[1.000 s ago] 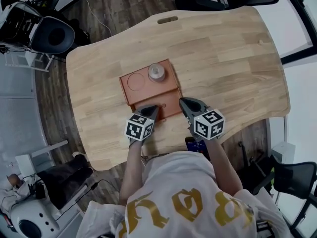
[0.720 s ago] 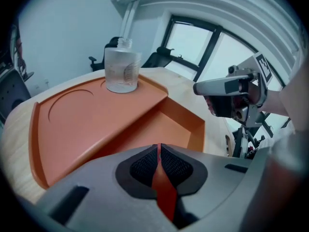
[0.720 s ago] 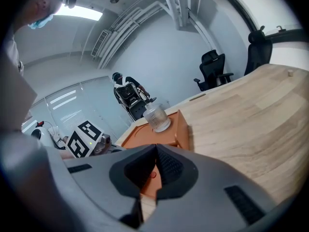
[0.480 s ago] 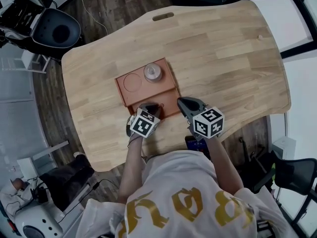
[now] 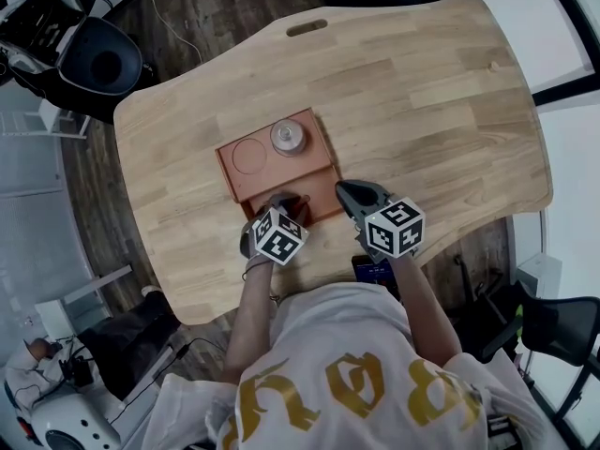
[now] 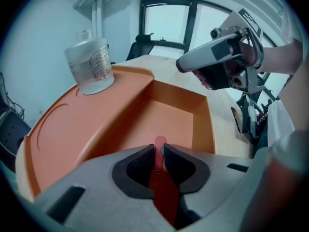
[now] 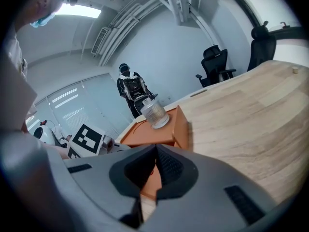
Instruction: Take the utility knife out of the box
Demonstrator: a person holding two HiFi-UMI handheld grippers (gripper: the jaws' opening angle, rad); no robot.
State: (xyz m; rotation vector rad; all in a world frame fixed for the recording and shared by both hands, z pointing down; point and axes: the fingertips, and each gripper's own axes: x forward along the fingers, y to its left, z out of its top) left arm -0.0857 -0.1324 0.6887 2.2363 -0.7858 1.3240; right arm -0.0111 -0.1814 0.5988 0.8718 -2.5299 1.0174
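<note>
An orange box [image 5: 232,172] lies on the wooden table, with a shallow tray part at its far end and a deeper compartment [image 6: 169,122] near me. My left gripper [image 5: 285,201] reaches into that compartment and is shut on the red utility knife [image 6: 161,180], whose thin red end pokes up between the pads. The knife is held above the compartment floor. My right gripper [image 5: 349,195] is shut and empty, just outside the box's near right corner [image 7: 181,129]; it also shows in the left gripper view [image 6: 180,65].
A clear plastic bottle [image 5: 288,138] stands upright on the box's tray part, beside a round recess [image 5: 249,156]. A dark phone [image 5: 375,270] lies at the table's near edge. Office chairs stand past the far left corner [image 5: 89,59]. A person stands far off [image 7: 129,93].
My left gripper's marker cube has turned and shifted slightly right over the compartment. The right gripper has stayed beside the box's corner.
</note>
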